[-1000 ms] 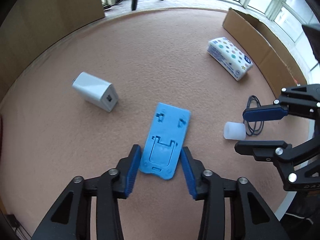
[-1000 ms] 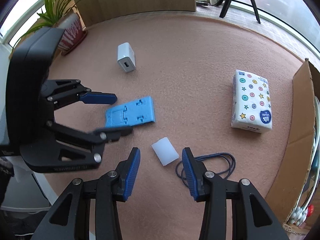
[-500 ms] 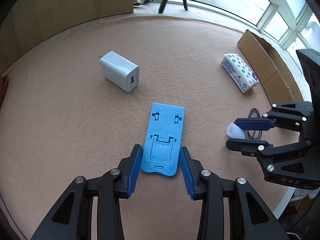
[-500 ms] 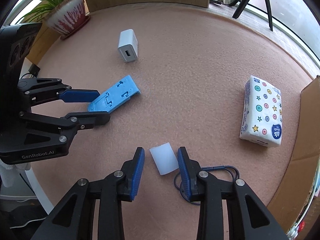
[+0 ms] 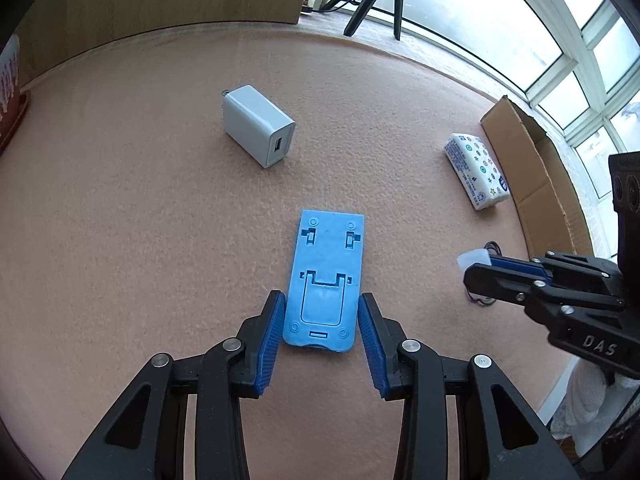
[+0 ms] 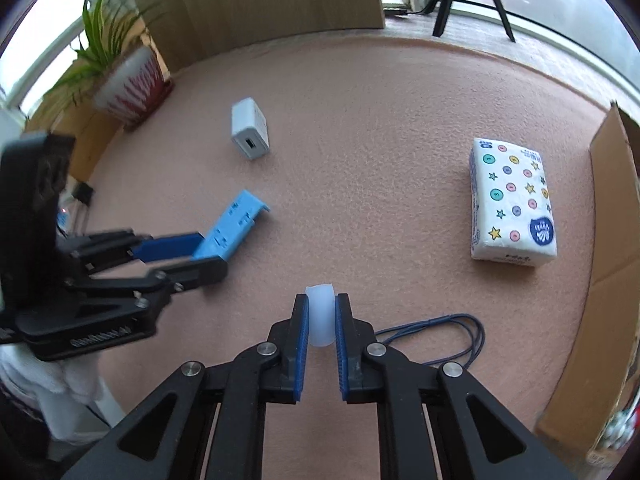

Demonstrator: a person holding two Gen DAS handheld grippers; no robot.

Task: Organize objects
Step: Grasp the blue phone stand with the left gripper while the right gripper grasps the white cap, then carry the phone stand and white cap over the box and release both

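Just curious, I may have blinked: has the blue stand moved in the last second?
Yes. The stand, held in the left gripper, has swung round on the mat: its far end now points more toward the charger.

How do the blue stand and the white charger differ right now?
The blue stand is flat and thin; the white charger is a chunky block. The stand sits between the left gripper's fingers, and the right view shows it tilted, near end raised; the charger lies alone and untouched farther back. Both are hard plastic pieces on the pink mat.
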